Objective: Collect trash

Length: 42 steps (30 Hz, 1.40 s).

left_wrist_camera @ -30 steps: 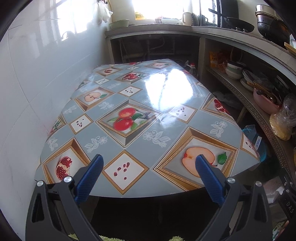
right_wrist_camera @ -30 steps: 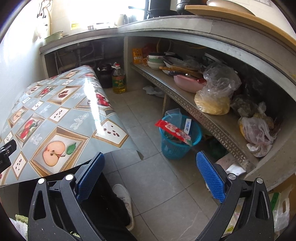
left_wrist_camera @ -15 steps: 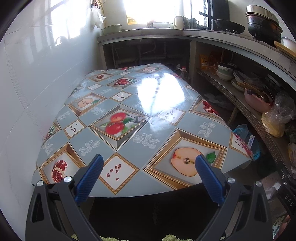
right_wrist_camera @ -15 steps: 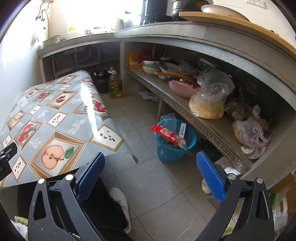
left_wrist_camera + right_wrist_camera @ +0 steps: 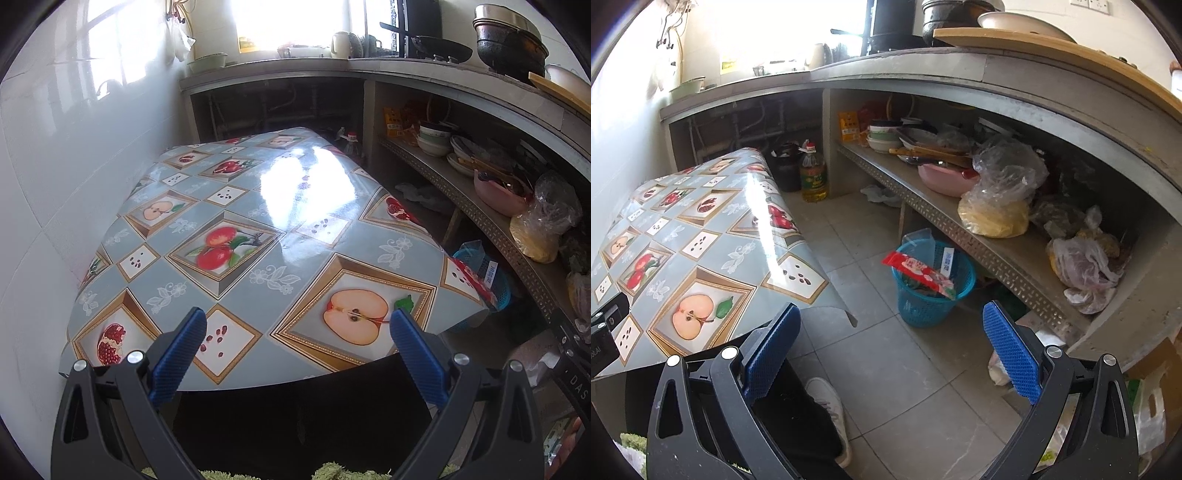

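A blue plastic waste basket [image 5: 932, 291] stands on the tiled floor beside the table, with a red snack wrapper [image 5: 918, 271] lying across its rim. The same basket [image 5: 480, 266] shows partly behind the table's right corner in the left wrist view. My left gripper [image 5: 295, 325] hangs open above the near edge of the table [image 5: 258, 229], whose fruit-print cloth carries no loose items. My right gripper [image 5: 890, 325] is open over the floor, nearer than the basket, with nothing between its blue pads.
A low shelf [image 5: 960, 221] under the concrete counter holds bowls, a pink basin [image 5: 945, 177] and plastic bags [image 5: 1008, 188]. An oil bottle [image 5: 812, 173] stands on the floor at the back. A person's shoe [image 5: 827, 406] and dark trouser leg are below the right gripper. White bags lie at the floor's lower right.
Both views have drawn back and lifted slightly; the table and basket sit a little farther off. Both grippers stay open and empty.
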Available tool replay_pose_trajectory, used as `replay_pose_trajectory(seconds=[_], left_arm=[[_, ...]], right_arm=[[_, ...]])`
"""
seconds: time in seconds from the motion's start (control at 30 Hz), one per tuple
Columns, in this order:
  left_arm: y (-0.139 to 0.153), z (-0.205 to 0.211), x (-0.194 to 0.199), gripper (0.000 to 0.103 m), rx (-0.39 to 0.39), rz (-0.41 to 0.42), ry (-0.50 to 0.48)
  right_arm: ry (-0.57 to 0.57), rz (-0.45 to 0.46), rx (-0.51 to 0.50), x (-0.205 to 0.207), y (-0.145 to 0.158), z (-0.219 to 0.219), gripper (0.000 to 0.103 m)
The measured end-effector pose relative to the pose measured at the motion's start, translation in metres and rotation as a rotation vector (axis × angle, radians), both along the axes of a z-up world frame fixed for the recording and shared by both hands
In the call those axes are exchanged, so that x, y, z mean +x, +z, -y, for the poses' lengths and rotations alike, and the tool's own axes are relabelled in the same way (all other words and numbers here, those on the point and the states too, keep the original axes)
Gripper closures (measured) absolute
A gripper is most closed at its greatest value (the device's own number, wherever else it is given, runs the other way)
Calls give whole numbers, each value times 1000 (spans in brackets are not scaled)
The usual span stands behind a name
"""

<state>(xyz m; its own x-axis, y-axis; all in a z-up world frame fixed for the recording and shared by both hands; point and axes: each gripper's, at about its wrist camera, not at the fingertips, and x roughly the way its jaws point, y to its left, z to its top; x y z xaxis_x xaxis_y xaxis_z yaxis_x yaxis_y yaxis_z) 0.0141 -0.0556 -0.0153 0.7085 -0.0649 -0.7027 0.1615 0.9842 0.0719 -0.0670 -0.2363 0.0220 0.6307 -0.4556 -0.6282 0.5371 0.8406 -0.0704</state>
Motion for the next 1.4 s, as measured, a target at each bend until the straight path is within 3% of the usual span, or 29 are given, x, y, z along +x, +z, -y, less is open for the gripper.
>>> replay_pose_trajectory(seconds=[1.4], left_arm=[[-7,-2,0,6,-4,-33,-2]], right_arm=[[-2,3,5,-3,1,-1,8]])
